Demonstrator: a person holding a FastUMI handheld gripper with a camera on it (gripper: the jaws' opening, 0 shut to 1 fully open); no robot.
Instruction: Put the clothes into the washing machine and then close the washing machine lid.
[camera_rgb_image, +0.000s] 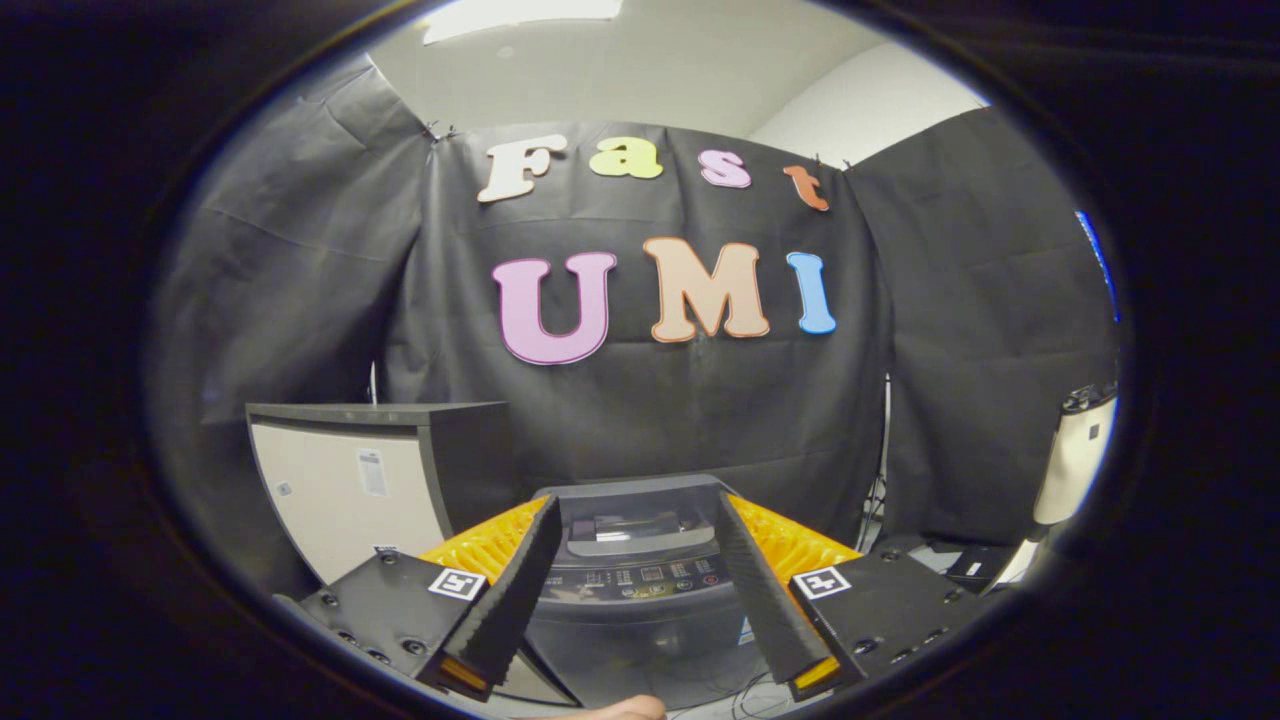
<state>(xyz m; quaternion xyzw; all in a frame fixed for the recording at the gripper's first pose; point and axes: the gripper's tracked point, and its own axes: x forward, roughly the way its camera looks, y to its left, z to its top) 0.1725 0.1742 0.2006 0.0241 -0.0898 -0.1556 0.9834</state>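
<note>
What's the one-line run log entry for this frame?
gripper: open, holding nothing | dark grey top-loading washing machine: beyond fingers, seen between them, lid looks shut | clothes: unseen | beige cabinet with dark top: beside machine

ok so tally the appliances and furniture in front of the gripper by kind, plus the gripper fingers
dark grey top-loading washing machine, seen between the fingers: 1
pale cabinet with a dark top, beside the machine: 1
fingers of the gripper, spread apart and holding nothing: 2
total: 4
</note>
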